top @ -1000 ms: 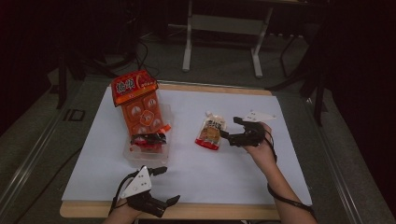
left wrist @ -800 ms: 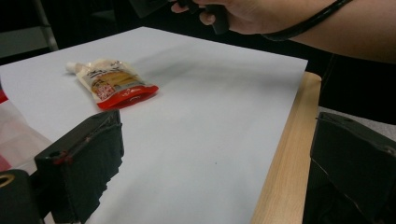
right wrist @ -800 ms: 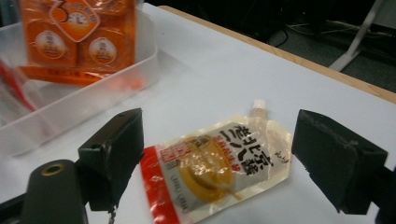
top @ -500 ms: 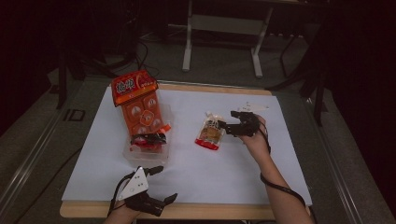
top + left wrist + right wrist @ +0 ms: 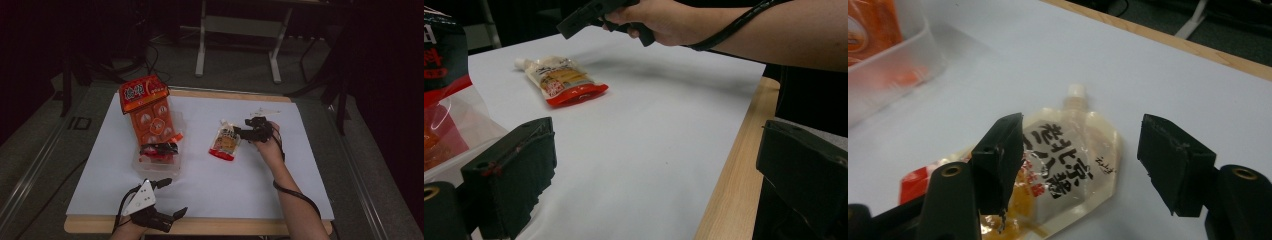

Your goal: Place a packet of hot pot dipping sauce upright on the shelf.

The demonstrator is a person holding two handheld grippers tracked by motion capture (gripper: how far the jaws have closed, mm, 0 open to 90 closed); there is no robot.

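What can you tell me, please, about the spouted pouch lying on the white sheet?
The spouted pouch is a soft, glossy plastic sachet, pale at the top with bold black characters, yellow-orange lower down and red along its bottom edge. A small white cap closes its short spout. It lies flat on the white sheet, right of the clear tub and apart from it. The right gripper hangs over it, jaws closing in, pads not yet pressing.

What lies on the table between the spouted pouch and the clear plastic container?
Nothing: in the high view only bare white table cover separates the spouted pouch from the clear plastic container.
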